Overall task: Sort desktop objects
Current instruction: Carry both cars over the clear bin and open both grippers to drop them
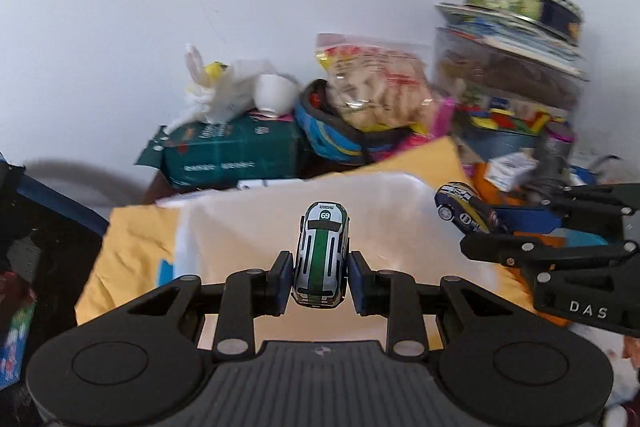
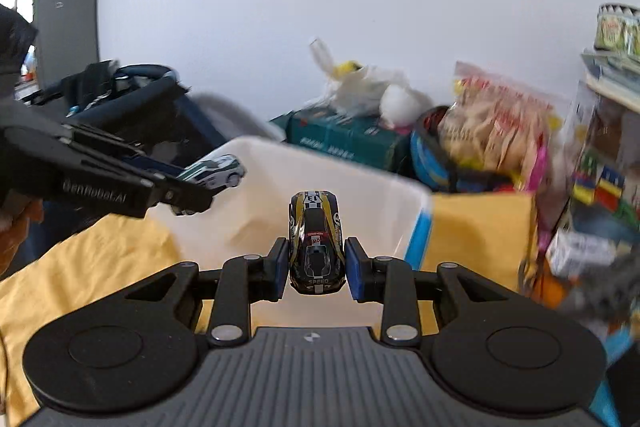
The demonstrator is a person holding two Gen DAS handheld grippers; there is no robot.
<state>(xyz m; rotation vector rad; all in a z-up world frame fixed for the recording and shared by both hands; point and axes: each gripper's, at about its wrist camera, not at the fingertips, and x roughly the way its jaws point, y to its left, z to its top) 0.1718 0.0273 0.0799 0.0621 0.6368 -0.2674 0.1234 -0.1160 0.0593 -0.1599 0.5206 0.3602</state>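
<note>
Fingers (image 1: 283, 277) of your left gripper (image 1: 319, 281) pinch the white car (image 1: 321, 255); your right gripper (image 2: 316, 269), tilted downward alongside, pinches the black car (image 2: 317, 243).

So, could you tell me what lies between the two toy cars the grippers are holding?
Nothing solid: in the right wrist view, the white-and-green car and the black-and-yellow car have only open air between them, with the white bin behind and below.

Glossy toy cars (image 1: 321, 254); matt yellow cloth (image 2: 84, 267).
</note>
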